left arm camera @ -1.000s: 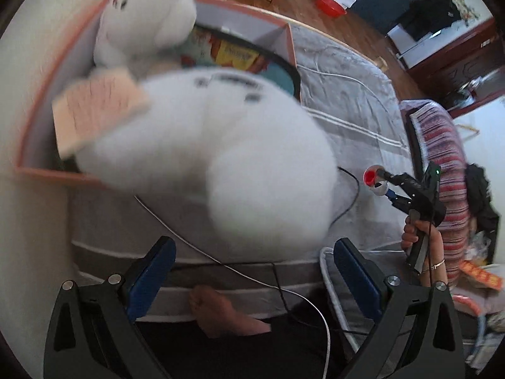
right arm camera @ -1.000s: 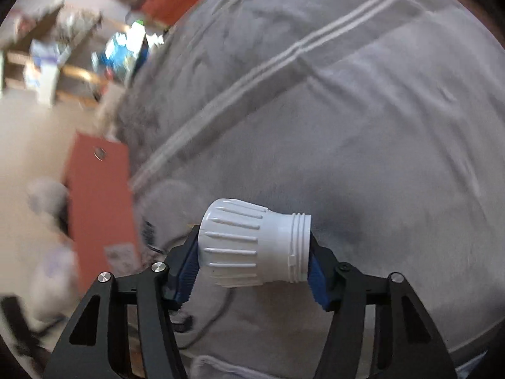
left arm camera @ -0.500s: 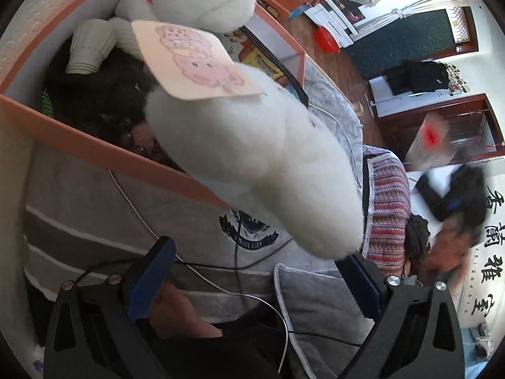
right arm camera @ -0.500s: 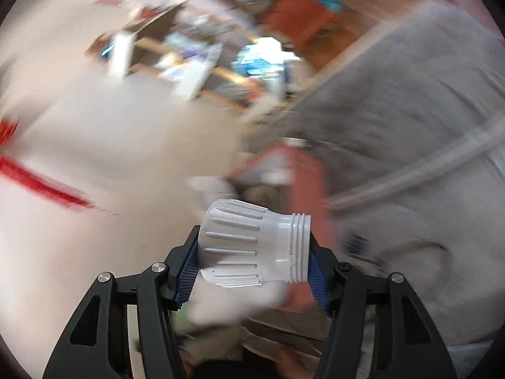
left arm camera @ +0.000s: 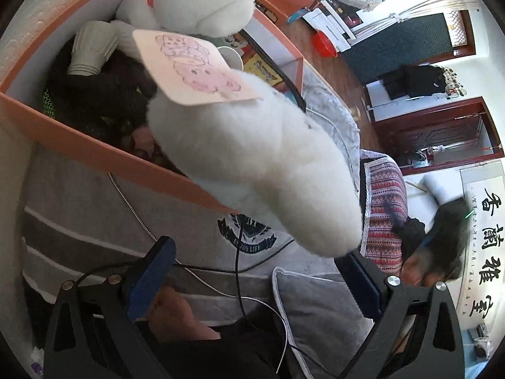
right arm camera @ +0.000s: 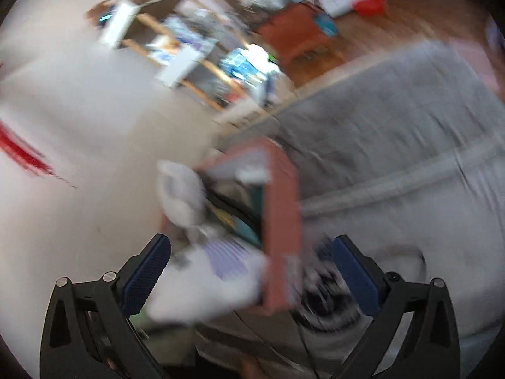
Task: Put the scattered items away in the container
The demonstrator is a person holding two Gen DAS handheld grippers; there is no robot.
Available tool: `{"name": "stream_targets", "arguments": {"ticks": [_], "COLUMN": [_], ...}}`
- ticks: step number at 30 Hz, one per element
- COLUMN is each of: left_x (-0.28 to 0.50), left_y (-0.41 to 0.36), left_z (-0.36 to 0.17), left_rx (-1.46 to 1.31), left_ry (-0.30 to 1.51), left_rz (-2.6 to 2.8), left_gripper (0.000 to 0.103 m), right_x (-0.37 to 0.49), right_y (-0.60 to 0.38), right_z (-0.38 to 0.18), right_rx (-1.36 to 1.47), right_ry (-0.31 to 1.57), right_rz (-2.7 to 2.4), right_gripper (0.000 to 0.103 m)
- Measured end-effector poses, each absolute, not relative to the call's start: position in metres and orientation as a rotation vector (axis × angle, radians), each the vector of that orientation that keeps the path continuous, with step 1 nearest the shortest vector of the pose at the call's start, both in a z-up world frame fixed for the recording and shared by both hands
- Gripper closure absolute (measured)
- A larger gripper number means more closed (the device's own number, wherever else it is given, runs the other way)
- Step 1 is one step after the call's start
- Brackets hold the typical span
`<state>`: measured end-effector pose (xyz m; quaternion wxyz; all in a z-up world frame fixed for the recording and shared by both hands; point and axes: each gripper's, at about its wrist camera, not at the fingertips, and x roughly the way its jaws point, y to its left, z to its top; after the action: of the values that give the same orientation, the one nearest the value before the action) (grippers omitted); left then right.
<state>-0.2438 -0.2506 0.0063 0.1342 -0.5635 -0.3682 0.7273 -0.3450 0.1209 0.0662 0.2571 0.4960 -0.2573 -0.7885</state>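
Note:
A large white plush toy [left arm camera: 246,145] with a pink paper tag [left arm camera: 192,72] lies over the near rim of the orange box [left arm camera: 79,145], head inside, rear end hanging out. My left gripper [left arm camera: 255,271] is open just below the plush, not gripping it. A white ribbed cup [left arm camera: 91,47] and dark items lie inside the box. In the blurred right wrist view my right gripper [right arm camera: 252,268] is open above the orange box [right arm camera: 281,221]; a white blurred object [right arm camera: 208,284], perhaps the ribbed cup, shows between the fingers near the box.
The box stands on a grey striped bed cover [left arm camera: 79,221] against a white wall [left arm camera: 19,47]. Black and white cables [left arm camera: 240,268] trail across the cover. A striped cushion [left arm camera: 385,208] lies to the right. A person's hand [left arm camera: 176,319] shows under the left gripper.
The right gripper opened and no longer holds the white ribbed cup; its view swung toward the box. The left gripper stayed open while the plush settled over the box rim.

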Motion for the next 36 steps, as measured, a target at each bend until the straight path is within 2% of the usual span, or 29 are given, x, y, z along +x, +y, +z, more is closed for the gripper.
{"name": "stream_targets", "arguments": {"ticks": [3,6,10,13,15,17,19,23,29,36], "left_x": [-0.244,-0.243,-0.24,-0.236,-0.233,-0.23,-0.226,-0.21,-0.192,-0.169], "left_y": [-0.245,-0.232,-0.197,-0.162,-0.143,-0.119,-0.095,-0.065,-0.054,-0.065], "left_z": [0.01,0.019,0.039,0.056,0.068,0.083,0.095,0.109,0.108,0.107], "left_rx": [-1.643,-1.653,-1.675,-1.635,-1.569,-1.493,-1.441,-1.354,-1.281,-1.242], "left_ry": [-1.01,-0.874,-0.538,-0.252,-0.172,-0.084,-0.011,0.038,0.147,0.091], "left_rz": [2.144,2.226,2.417,2.56,2.63,2.731,2.787,2.847,2.923,2.935], "left_gripper": [0.002,0.002,0.002,0.002,0.002,0.002,0.002,0.0,0.0,0.0], "right_x": [-0.323,-0.302,-0.272,-0.266,-0.268,-0.267,-0.265,-0.256,-0.246,-0.235], "right_y": [0.172,0.219,0.276,0.297,0.293,0.28,0.267,0.242,0.22,0.201], "right_z": [0.017,-0.019,-0.046,-0.051,-0.037,-0.022,-0.015,0.0,0.009,0.014], "right_rx": [1.492,1.612,1.707,1.697,1.653,1.615,1.586,1.506,1.43,1.413], "right_ry": [-0.802,-0.854,-0.92,-1.047,-0.948,-0.746,-0.628,-0.416,-0.292,-0.224], "right_rz": [-2.148,-2.197,-2.301,-2.294,-2.36,-2.468,-2.503,-2.543,-2.561,-2.557], "right_gripper": [0.001,0.001,0.001,0.001,0.001,0.001,0.001,0.001,0.001,0.001]}}
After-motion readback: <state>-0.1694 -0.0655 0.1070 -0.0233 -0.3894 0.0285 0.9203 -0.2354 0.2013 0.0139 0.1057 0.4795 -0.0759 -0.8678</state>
